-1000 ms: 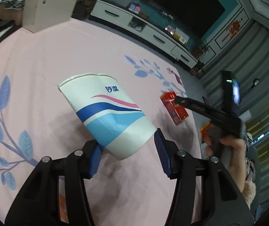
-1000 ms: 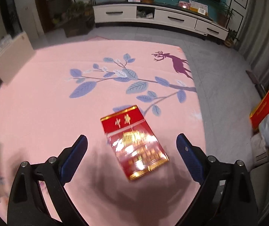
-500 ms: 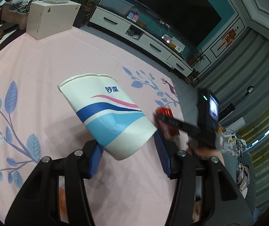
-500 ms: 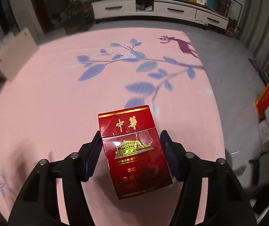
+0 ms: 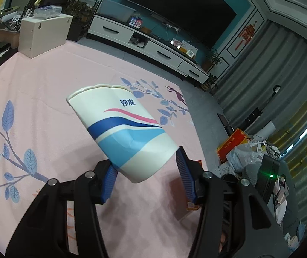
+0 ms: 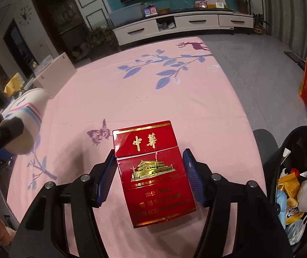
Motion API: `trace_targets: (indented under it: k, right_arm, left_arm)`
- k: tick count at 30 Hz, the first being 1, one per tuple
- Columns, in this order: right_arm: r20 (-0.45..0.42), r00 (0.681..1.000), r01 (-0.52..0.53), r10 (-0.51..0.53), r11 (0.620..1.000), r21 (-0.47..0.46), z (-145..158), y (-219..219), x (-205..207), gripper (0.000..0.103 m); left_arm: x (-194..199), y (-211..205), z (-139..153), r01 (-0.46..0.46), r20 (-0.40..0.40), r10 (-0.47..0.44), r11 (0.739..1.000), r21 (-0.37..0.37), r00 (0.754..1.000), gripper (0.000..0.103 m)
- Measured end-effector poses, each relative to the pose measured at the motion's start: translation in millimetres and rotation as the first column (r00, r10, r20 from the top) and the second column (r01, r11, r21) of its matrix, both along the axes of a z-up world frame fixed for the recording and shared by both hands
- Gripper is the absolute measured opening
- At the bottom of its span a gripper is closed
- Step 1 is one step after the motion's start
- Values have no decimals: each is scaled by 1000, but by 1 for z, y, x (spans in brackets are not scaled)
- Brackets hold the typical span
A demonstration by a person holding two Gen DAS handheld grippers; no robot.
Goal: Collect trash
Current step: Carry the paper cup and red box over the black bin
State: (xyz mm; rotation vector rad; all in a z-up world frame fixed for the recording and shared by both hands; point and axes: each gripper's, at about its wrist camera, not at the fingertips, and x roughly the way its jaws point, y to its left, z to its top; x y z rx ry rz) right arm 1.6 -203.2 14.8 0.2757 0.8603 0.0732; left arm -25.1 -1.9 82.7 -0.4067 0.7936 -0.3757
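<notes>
Left tongs grip dented paper cup; right tongs clamp red cigarette pack near black bin.

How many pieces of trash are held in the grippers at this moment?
2. The paper cup is clamped in the left gripper; the red cigarette pack is clamped in the right gripper. More trash lies in the black bin.

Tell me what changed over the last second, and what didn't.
The right claw has just closed on the red cigarette pack that lay on the pink mat, lifted it and swung toward the black trash bin. The left claw kept its grip on the paper cup.
</notes>
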Motion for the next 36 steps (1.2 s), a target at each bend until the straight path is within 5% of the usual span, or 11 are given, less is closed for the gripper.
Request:
trace_targets:
  k: [9,22,32,36]
  right_arm:
    - [58,996,-62,62,998,5,17,10,-19,62]
    - [194,980,40,-42,999,14,60,-26,-60,62]
    - [278,957,87,-89,996,19,81,-51,-87,62]
    - [284,953,95,-105,994,49,83,-63,-92,62]
  left_arm:
    - [-25,-19,15,7,58,-10,999,44,998,53]
    - [-56,-47,23,28,124,-48,987,159,991,53]
    - [-74,-72,38,51,189,-84,984,173,978,51]
    - [-73,-84,28,70,154,-98,981,179,983,49]
